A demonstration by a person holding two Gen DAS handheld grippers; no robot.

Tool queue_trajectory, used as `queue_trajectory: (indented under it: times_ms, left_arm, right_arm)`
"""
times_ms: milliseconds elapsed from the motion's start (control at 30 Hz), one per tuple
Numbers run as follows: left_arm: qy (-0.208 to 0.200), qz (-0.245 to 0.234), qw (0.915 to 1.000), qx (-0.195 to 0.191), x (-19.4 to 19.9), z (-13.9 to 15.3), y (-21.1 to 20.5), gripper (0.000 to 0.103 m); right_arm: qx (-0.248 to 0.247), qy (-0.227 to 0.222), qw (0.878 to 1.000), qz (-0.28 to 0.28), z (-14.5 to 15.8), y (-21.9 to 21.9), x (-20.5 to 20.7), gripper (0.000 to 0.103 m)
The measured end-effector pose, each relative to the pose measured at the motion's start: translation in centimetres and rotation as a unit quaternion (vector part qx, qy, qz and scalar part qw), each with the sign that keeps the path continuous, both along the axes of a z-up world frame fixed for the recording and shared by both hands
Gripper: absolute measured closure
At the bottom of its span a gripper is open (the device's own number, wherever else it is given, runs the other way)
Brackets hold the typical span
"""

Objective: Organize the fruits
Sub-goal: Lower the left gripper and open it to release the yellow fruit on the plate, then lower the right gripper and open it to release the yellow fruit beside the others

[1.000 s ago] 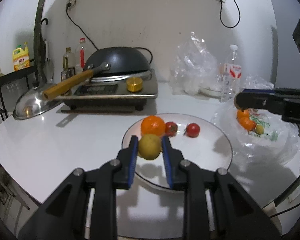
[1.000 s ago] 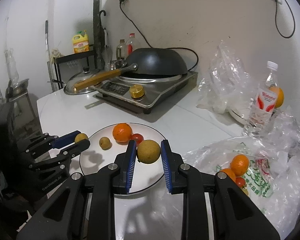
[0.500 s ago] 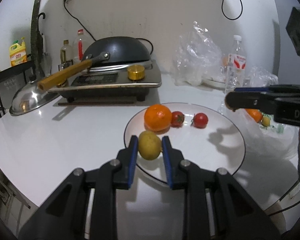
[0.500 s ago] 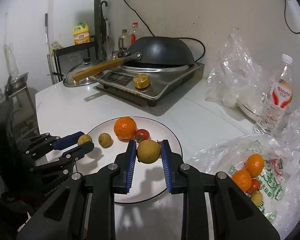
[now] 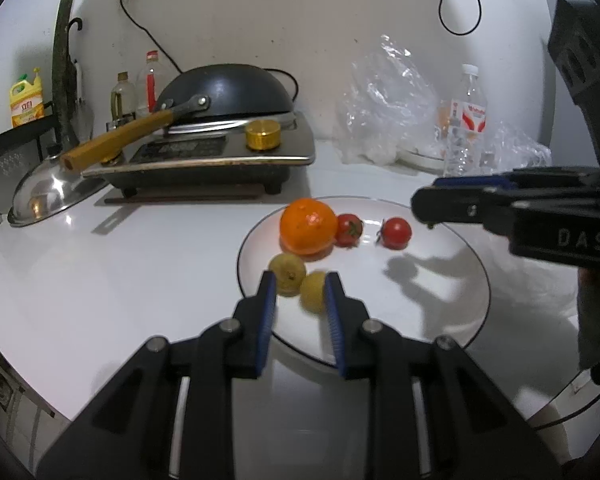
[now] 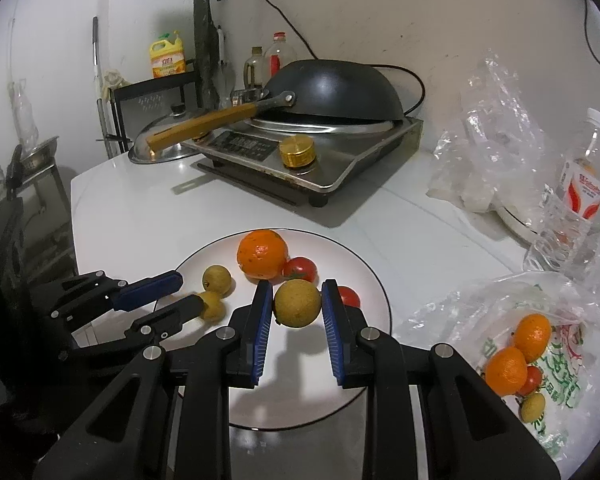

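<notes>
Right gripper [image 6: 294,312]: blue ribbed pads clamped on a round yellow-brown fruit [image 6: 298,304]. The fruit sits between the pad tips, carried above the white plate [image 6: 373,280], apparently clear of its surface, with its shadow on the plate below. No marked long axis; near-spherical, dull, faintly speckled skin.

Left gripper [image 5: 300,300]: a smaller yellow fruit [image 5: 315,291] lies between the pads, down at the near-left part of the plate. It sits against the right-hand pad and the left pad looks just off it; jaws read as closed to their narrowest, so I take it as still gripped, loosely. A second small yellow fruit [image 5: 287,273] lies on the plate just beside it, touching or nearly so.

Deciding relation: open plate lies directly beneath and ahead of the right gripper's fruit. Judgement: a short descent, then release, should seat it. The right hand carries the only fruit still airborne.

Already on the plate, far side: glossy pitted orange [image 6: 262,255] and two smooth red tomatoes [image 6: 300,269], one touching the orange.

Risk, as judgement: round fruit on glazed plate may roll.

To the right, a crinkled clear plastic bag [image 6: 479,300] holds more oranges and small fruit. Beyond the plate: steel induction cooker [image 6: 331,160] with an upturned black wok [image 6: 335,88].
</notes>
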State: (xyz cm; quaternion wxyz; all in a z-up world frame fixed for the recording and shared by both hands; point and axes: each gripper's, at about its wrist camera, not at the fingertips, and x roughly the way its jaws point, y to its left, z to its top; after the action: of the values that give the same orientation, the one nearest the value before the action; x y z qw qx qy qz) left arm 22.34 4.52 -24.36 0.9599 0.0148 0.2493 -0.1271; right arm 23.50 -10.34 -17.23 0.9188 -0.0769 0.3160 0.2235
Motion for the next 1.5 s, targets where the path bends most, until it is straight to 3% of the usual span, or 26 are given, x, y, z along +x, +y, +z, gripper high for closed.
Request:
queue_trajectory:
  times_ms: [500,900,1500]
  left_arm:
    - [-0.018,0.019,0.9989,-0.040,-0.3,1.0,2.8,0.074]
    - [-0.011,0.034,0.9981,-0.049,-0.2,0.5,4.4,0.074]
    - [-0.005,0.044,0.9977,-0.052,-0.5,0.6,4.8,0.073]
  right_arm:
    - [-0.011,0.017,0.999,0.028,-1.3,3.0,1.1,0.076]
    - [-0.027,0.042,0.999,0.010,-3.1,4.0,2.8,0.076]
    - [-0.034,0.066,0.996,0.053,-3.7,6.0,1.2,0.076]
